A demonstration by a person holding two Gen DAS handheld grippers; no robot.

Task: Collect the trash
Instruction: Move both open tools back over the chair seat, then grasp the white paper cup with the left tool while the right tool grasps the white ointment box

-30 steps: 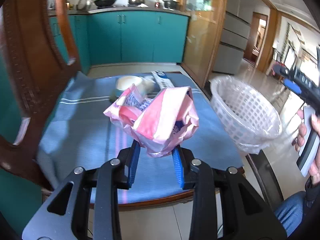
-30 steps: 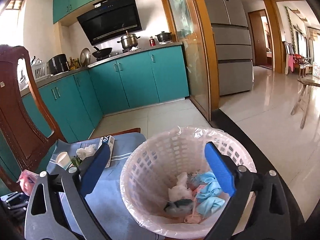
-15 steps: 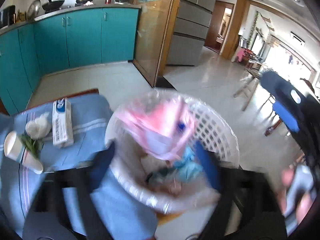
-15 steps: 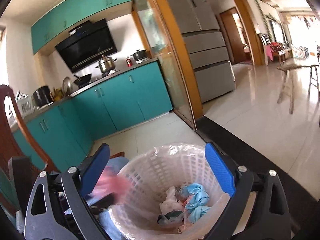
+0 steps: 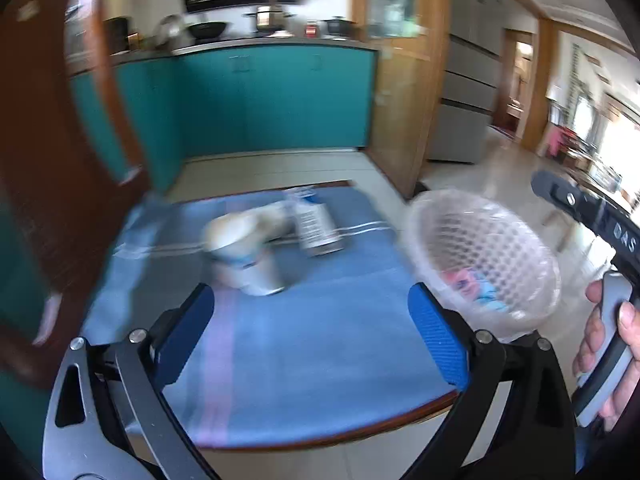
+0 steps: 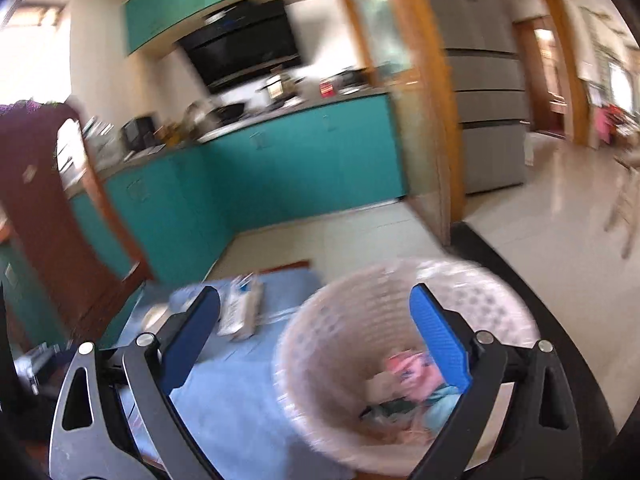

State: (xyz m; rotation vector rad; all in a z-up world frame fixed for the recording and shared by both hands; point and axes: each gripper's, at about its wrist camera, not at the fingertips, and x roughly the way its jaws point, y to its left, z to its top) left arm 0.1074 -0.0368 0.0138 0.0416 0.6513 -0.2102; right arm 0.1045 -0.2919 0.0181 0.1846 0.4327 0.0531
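Observation:
A pink snack wrapper (image 5: 460, 280) lies inside the white mesh basket (image 5: 484, 240) at the table's right edge, on blue and white scraps. My left gripper (image 5: 310, 336) hangs over the blue tablecloth (image 5: 320, 320); its jaws are opening and nothing is between them. Ahead of it a paper cup (image 5: 244, 256) lies on its side, with a toothpaste box (image 5: 314, 224) behind. My right gripper (image 6: 314, 336) stands wide open over the basket (image 6: 344, 320), its right finger above the wrapper (image 6: 408, 364), pressing on nothing.
A dark wooden chair back (image 5: 52, 160) rises on the left of the table. A hand (image 5: 608, 344) grips the right tool's handle beside the basket. Teal cabinets (image 5: 280, 96) and a tiled floor (image 5: 280, 164) lie beyond. Both views are blurred.
The left gripper carried the pink wrapper from the table over the basket, let it go and swung back toward the table. The wrapper now lies in the basket.

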